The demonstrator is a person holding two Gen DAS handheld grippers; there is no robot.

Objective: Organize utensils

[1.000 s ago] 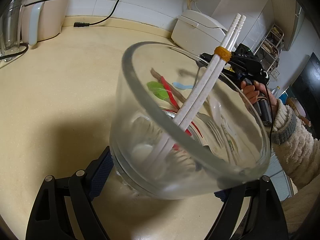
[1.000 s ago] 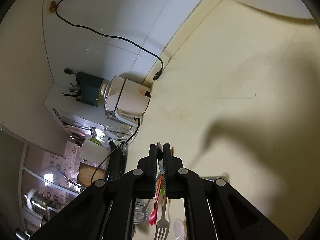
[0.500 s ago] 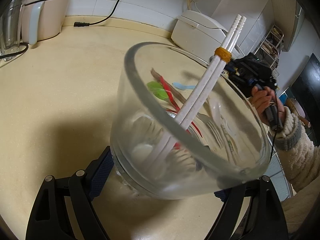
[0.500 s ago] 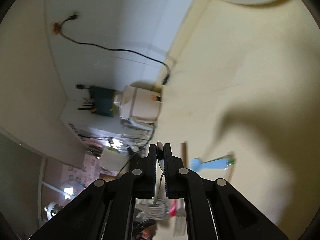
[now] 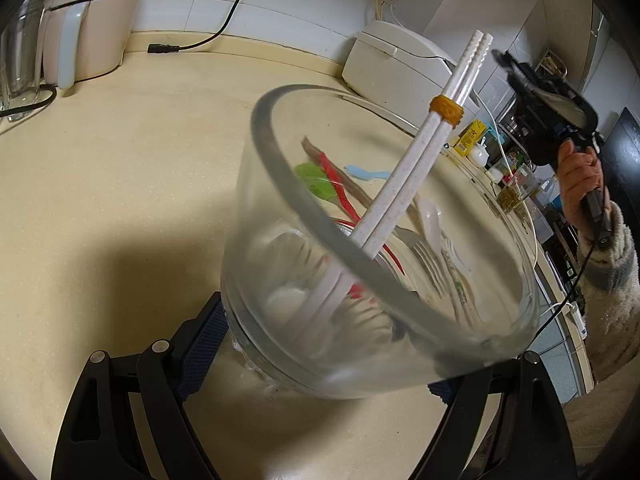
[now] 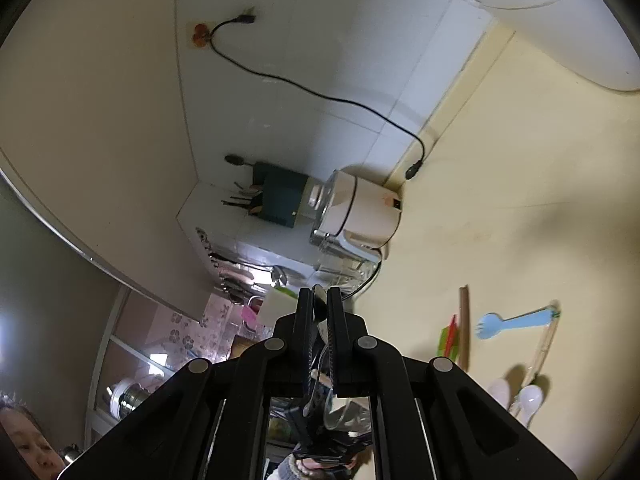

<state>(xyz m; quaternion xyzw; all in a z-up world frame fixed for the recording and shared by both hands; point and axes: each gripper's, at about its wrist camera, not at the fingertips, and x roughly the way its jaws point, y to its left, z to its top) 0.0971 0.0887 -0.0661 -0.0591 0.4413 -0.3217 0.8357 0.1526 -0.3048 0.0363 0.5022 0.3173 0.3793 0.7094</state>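
One spoon between shut jaws.

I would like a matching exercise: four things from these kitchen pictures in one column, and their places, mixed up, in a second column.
Things:
1. white chopsticks
2. metal spoon
3. blue spork
4. glass bowl

Places:
A. lying on the counter
B. between the left tool's fingers
C. leaning inside the bowl
D. clamped in the right tool

Pairs: 1-C, 2-D, 3-A, 4-B
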